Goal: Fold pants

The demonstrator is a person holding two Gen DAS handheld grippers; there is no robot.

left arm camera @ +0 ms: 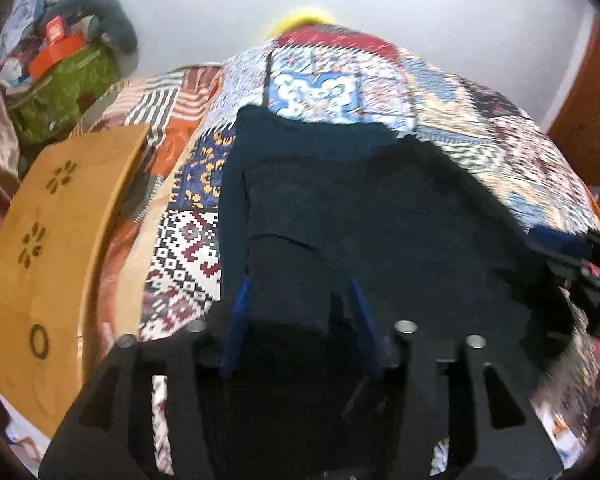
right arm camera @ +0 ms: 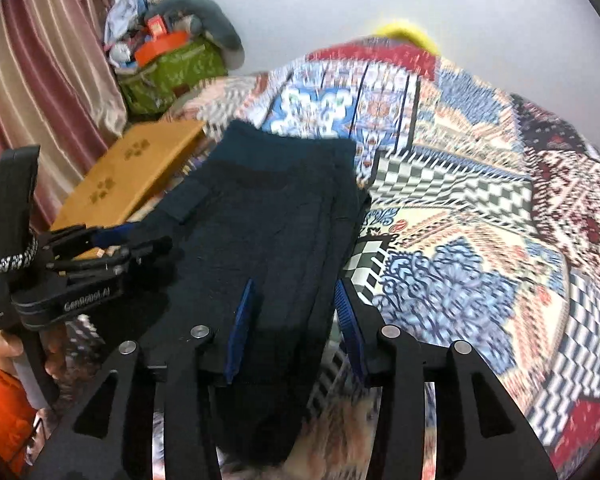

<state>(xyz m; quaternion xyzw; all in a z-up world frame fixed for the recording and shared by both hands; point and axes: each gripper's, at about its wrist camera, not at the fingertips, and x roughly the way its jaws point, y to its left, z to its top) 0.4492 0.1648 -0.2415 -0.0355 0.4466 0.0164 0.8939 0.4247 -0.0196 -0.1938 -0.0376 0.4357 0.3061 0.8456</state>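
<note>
Left claw [left arm camera: 300, 300] parted | right claw [right arm camera: 296, 300] parted | pants [right arm camera: 268, 216] between | board [left arm camera: 56, 240] beside

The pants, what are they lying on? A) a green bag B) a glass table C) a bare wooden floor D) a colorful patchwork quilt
D: the dark pants lie spread flat on the patterned patchwork quilt, whose colored squares show all around them in both wrist views.
</note>
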